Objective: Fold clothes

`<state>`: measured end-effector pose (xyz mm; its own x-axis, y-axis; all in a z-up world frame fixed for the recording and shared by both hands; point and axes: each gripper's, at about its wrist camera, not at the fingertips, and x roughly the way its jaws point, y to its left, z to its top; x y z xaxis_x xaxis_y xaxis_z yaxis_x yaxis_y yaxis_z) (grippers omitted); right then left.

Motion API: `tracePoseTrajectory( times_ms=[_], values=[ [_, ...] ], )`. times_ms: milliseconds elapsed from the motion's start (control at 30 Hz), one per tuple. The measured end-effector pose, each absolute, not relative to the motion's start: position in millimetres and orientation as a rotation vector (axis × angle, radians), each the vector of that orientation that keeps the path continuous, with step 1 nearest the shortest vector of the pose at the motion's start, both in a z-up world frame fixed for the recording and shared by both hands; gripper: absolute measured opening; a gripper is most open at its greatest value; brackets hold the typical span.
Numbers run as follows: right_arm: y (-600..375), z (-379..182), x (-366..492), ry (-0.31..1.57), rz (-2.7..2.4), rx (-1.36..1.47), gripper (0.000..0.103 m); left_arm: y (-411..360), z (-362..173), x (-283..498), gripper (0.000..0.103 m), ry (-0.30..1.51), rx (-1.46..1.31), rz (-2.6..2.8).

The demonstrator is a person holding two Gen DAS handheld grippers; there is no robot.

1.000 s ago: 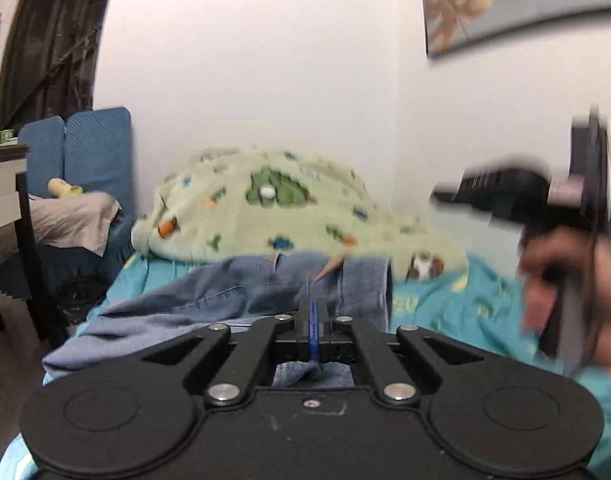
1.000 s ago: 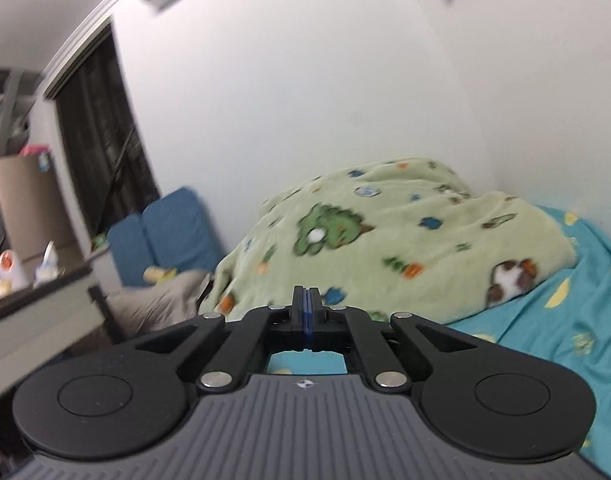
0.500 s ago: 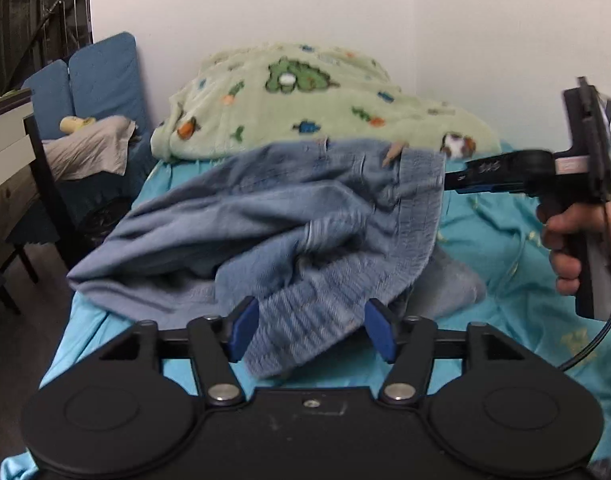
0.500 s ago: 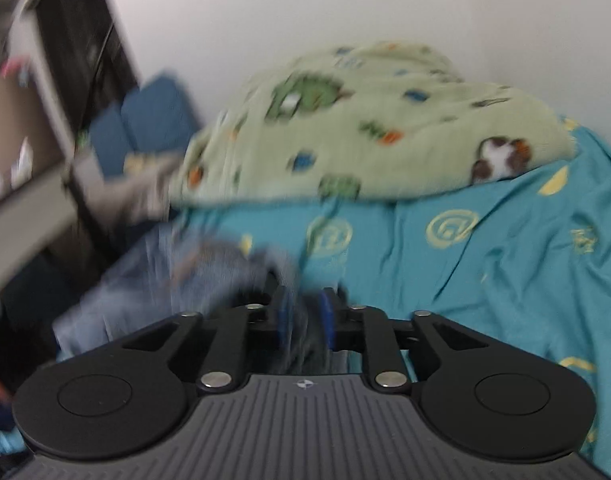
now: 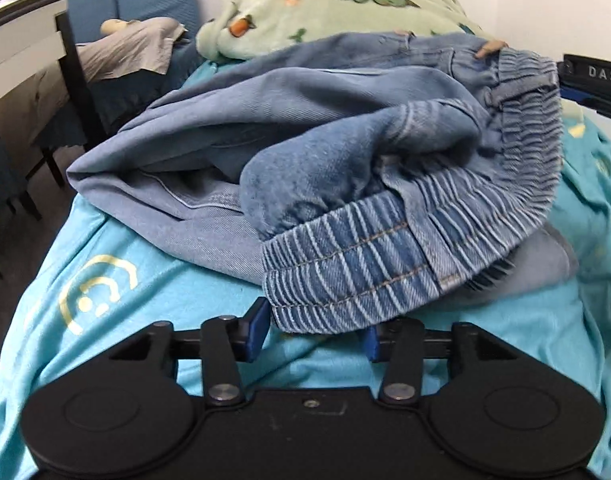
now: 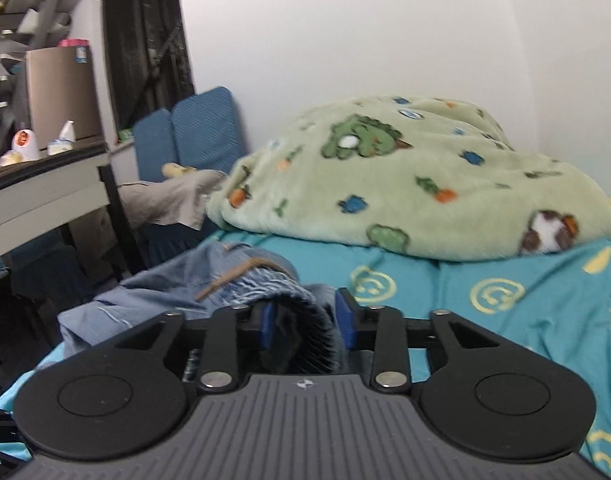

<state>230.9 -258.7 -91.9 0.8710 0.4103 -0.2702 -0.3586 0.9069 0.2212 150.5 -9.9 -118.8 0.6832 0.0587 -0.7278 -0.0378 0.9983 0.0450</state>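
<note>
Left gripper (image 5: 313,330) angled down, closing around jeans (image 5: 345,168) waistband, perhaps touching

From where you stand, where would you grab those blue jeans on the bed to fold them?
By the ribbed elastic waistband, I'd say. It is the thick, firm edge, and it overhangs the bed sheet toward the left tool, whose jaws are closing around it. Come from the near side; the right tool straddles the same band further along.

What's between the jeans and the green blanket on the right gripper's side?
Right wrist view: only bare teal bedsheet between jeans and green blanket.
</note>
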Motion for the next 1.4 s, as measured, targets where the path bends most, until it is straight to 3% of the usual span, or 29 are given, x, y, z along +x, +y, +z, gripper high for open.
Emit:
tracePoseTrajectory(
  times_ms=[133, 267, 500, 600, 633, 833, 1033, 1200, 1400],
  values=[
    [-251, -91, 238, 0.323, 0.428, 0.190, 0.018, -7, -110, 146, 0.028, 0.740, 0.006, 0.077],
    [-254, -82, 235, 0.306, 0.402, 0.231, 0.011, -11, -105, 141, 0.028, 0.689, 0.019, 0.080],
    [-267, -74, 233, 0.284, 0.360, 0.353, 0.008, -18, -120, 150, 0.032, 0.748, 0.049, 0.077],
    [-262, -65, 230, 0.252, 0.359, 0.329, 0.007, -19, -119, 151, 0.008, 0.734, 0.048, 0.083],
    [-261, -60, 228, 0.231, 0.362, 0.321, 0.007, -19, -113, 147, 0.004, 0.703, 0.050, 0.077],
    [-280, -17, 228, 0.151, 0.353, 0.321, 0.006, -54, -47, 106, 0.004, 0.480, 0.049, -0.148],
    [-336, 24, 259, 0.120, 0.287, 0.302, 0.006, -116, -15, 104, 0.004, 0.402, 0.023, -0.387],
    [-413, 15, 308, 0.179, 0.206, 0.320, 0.006, -181, -32, 149, 0.004, 0.407, 0.036, -0.540],
    [-475, -65, 367, 0.338, 0.106, 0.262, 0.006, -241, -94, 214, 0.004, 0.483, 0.108, -0.648]
  ],
)
